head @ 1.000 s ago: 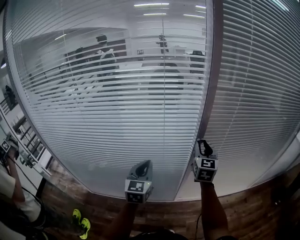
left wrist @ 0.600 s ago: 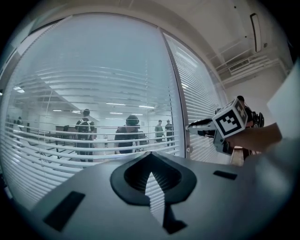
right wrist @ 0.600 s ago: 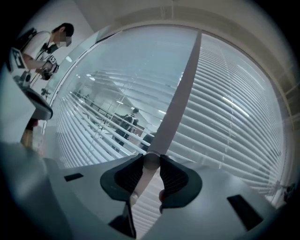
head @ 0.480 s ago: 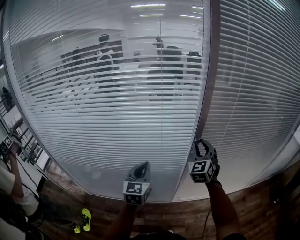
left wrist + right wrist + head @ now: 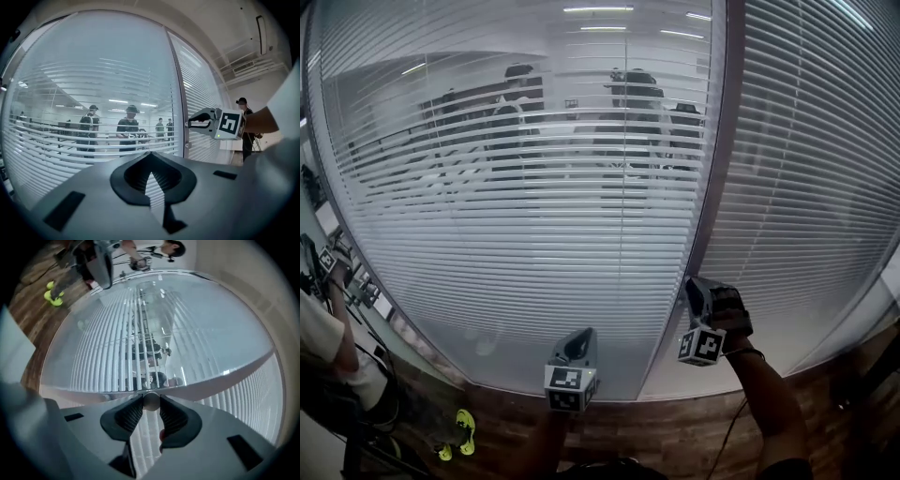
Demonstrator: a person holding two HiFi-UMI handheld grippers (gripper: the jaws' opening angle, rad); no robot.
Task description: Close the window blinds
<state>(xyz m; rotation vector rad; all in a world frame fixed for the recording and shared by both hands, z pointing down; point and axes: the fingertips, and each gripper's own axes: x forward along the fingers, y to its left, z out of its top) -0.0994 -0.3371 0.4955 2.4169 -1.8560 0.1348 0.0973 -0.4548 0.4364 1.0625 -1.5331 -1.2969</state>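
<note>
Blinds point(image 5: 516, 244), two panels, right tool point(image 5: 693, 286) clamping one knob point(image 5: 151, 401), left tool point(image 5: 150, 154) closed

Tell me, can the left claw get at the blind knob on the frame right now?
Probably not. The right claw is clamped on the knob, its pads covering both sides. The left claw hangs shut, apart from the frame and to its left. The way across looks clear, but no grip is left.
</note>
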